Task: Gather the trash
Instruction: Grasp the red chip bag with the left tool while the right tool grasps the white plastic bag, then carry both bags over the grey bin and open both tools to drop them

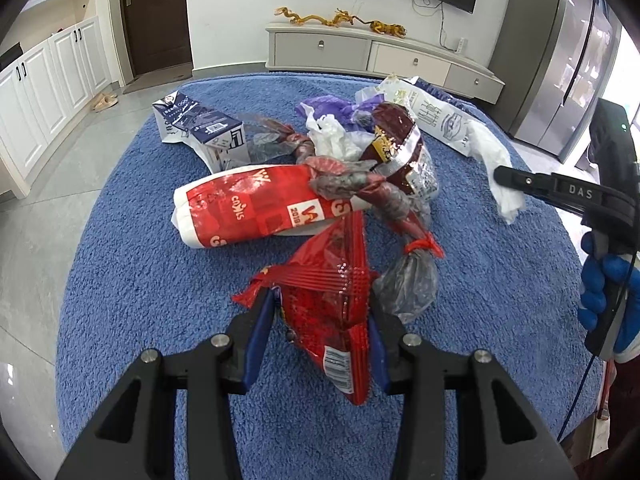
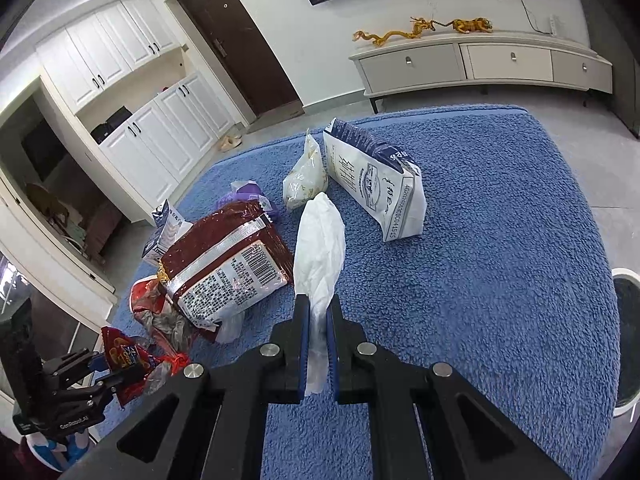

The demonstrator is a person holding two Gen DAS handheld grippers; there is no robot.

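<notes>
The left tool [image 1: 322,316] is closed on a red snack wrapper [image 1: 328,300], lifted just ahead of a heap of packets on the blue-towelled worktop [image 1: 140,280]. The right tool [image 2: 318,320] pinches a white crumpled tissue [image 2: 320,240] sticking forward between its fingers, a white milk bag [image 2: 380,188] beyond

**Plastic, paper and pile**

A glossy, crinkled red plastic wrapper [image 1: 332,320] sits between matt black plastic fingers with smooth blue pads [image 1: 256,344] and shiny metal bolts [image 1: 218,340]. Beneath it, the blue cloth [image 1: 140,280] has a rough, looped pile. Beyond the wrapper lie a shiny maroon foil bag [image 2: 228,256], a printed paper carton [image 1: 204,128] and thin crumpled film bags [image 1: 408,284]. A soft, matt white tissue [image 2: 320,248] is creased.
</notes>
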